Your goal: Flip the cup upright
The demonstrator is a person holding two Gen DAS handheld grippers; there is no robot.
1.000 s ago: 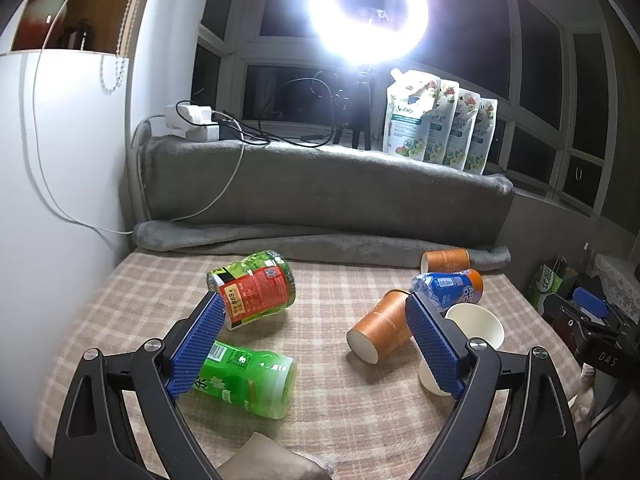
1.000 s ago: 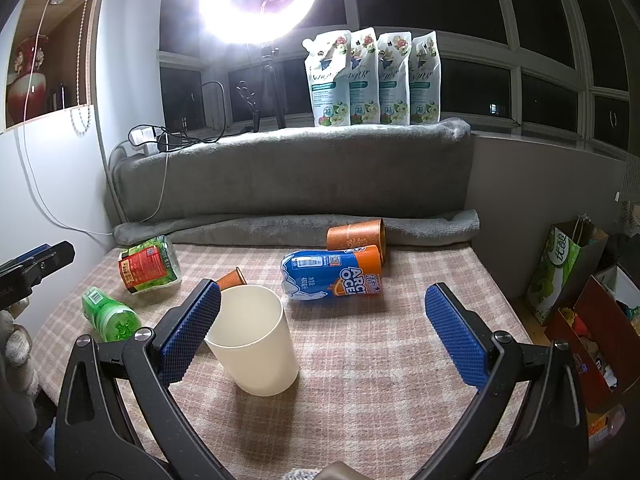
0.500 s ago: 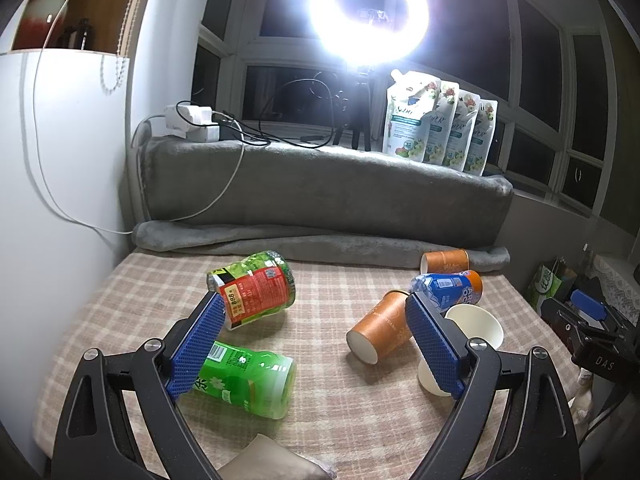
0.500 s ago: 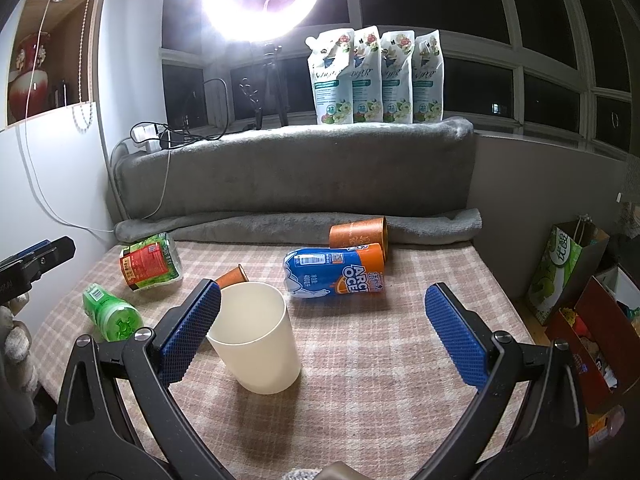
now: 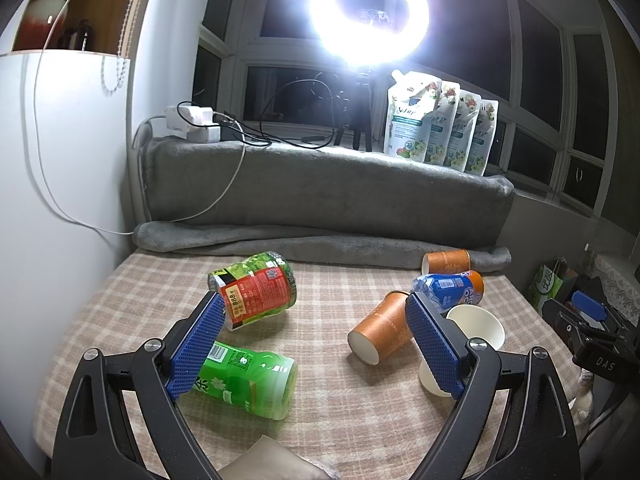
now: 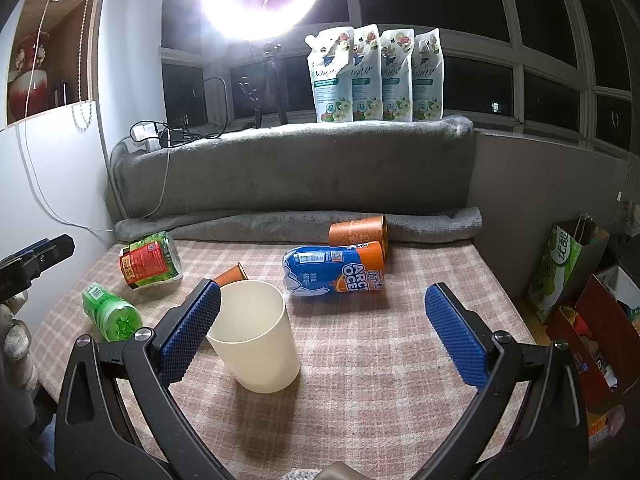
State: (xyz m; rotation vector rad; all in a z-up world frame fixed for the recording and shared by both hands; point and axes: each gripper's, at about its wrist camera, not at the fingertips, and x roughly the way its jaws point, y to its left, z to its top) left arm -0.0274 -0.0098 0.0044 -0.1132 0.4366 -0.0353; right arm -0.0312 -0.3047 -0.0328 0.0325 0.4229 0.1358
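Almost nothing has moved over the last second. Your left gripper (image 5: pixel 314 342) hangs spread and empty; the tipped orange cup (image 5: pixel 380 334) lies unflipped ahead. The cream cup (image 6: pixel 256 344) already stands by your gaping right gripper (image 6: pixel 322 334).

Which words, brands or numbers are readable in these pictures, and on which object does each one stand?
"ARC OCE": blue and orange bottle, lying down.
"888": yellow tag on the red-labelled bottle.
"DAS": black body of the right tool.
"12": white pouches; their brand is blurred.
Chinese characters on the green bag: too small.
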